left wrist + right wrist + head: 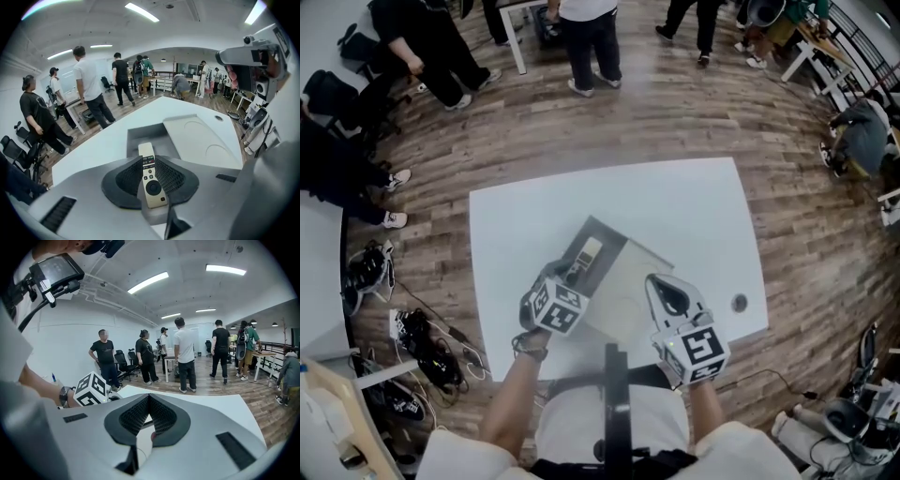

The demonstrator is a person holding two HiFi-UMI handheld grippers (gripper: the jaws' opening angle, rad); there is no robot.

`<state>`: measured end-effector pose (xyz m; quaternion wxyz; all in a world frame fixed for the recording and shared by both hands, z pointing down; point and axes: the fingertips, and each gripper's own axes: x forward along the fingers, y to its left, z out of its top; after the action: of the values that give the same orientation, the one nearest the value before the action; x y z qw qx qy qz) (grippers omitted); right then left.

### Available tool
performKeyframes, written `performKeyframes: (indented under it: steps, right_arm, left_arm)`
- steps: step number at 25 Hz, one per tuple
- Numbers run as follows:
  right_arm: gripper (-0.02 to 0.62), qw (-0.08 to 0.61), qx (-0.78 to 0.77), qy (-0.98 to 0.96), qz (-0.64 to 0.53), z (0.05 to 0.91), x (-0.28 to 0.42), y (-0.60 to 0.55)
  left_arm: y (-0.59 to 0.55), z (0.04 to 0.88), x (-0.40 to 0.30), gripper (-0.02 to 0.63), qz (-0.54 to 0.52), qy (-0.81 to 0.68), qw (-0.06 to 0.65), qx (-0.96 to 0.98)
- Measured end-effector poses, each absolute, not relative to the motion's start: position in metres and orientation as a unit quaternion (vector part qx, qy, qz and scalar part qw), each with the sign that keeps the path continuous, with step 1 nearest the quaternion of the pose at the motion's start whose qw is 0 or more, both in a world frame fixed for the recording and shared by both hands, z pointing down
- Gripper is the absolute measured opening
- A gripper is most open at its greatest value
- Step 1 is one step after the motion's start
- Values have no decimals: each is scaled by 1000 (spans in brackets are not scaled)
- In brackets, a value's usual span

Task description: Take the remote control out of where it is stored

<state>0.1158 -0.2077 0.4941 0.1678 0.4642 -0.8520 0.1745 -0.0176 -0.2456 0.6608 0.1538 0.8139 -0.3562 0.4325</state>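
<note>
Left gripper view is filled in its lower middle by the remote control, which is seen lying flat in the dark recess of a grey box. It is a slim, long, cream-coloured bar with rounded corners. A black round pad is set near its close end, small buttons are placed above this, then a dark strip with a red spot follows, and the far part is left plain.

The remote control is framed by the left gripper, whose jaws are held apart, with one ribbed black pad at each long side of it. No pressing of the pads on it can be made out, so this tool is read as released. In the head view the remote control is found near the centre of the frame, in the upper left part of the box, with the left gripper's tips over its lower end.

A pale grey panel with two faint circles is seen to the right of the recess. The right gripper is clenched, pad against pad, with nothing held; in the head view it is placed at the lower right of the box.

The box is set on a white table, where a small round hole is noticed near the right edge. Several people are seen on the wooden floor at the top of the frame.
</note>
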Motion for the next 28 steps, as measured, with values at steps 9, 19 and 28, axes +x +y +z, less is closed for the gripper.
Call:
performKeyframes:
  steps: [9, 19, 28]
  right_arm:
    - [-2, 179, 465, -847, 185, 502, 121, -222]
    - [-2, 184, 455, -849, 197, 512, 122, -235]
    - [-2, 189, 453, -848, 200, 516, 129, -243]
  left_arm:
    - [-245, 689, -11, 84, 463, -336, 185, 799]
    - [-251, 708, -12, 118, 462, -331, 237, 788]
    - [-253, 714, -7, 140, 489, -330, 249, 769]
